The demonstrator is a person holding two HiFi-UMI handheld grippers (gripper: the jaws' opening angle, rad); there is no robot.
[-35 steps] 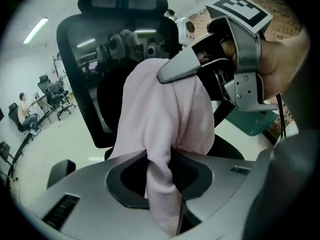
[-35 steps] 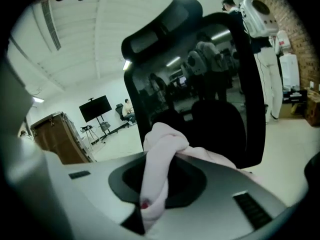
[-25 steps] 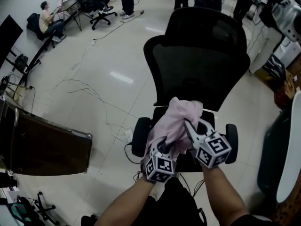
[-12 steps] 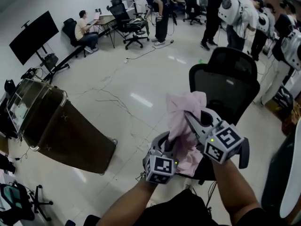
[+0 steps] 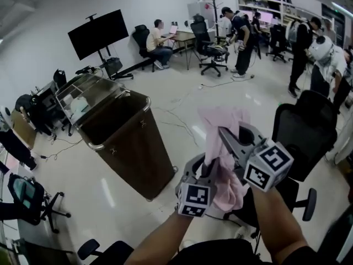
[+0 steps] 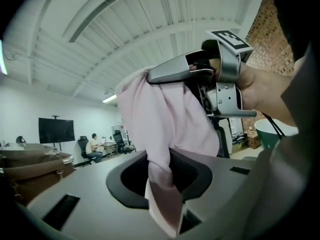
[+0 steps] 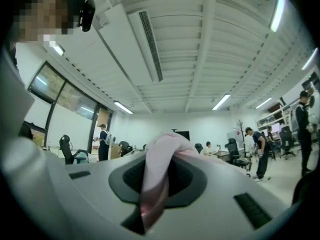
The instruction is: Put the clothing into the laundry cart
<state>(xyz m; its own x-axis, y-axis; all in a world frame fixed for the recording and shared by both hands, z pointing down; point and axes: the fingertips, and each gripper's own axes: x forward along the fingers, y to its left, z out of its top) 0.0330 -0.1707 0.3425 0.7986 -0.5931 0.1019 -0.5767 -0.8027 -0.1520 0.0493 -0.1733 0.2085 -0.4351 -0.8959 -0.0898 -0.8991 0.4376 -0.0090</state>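
Near the cart (image 5: 138,148), left tool (image 5: 204,170) and right tool (image 5: 225,137) grip clothing (image 5: 216,117) (pink).

pink garment (image 5: 215,126) lifted off the office chair (image 5: 306,132), raised higher, laundry cart (image 5: 138,148) now near at its left

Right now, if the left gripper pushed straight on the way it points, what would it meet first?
Likely the right gripper, clamped on the same pink garment just ahead, slightly above its line. The laundry cart sits off to the left; depth is unclear.
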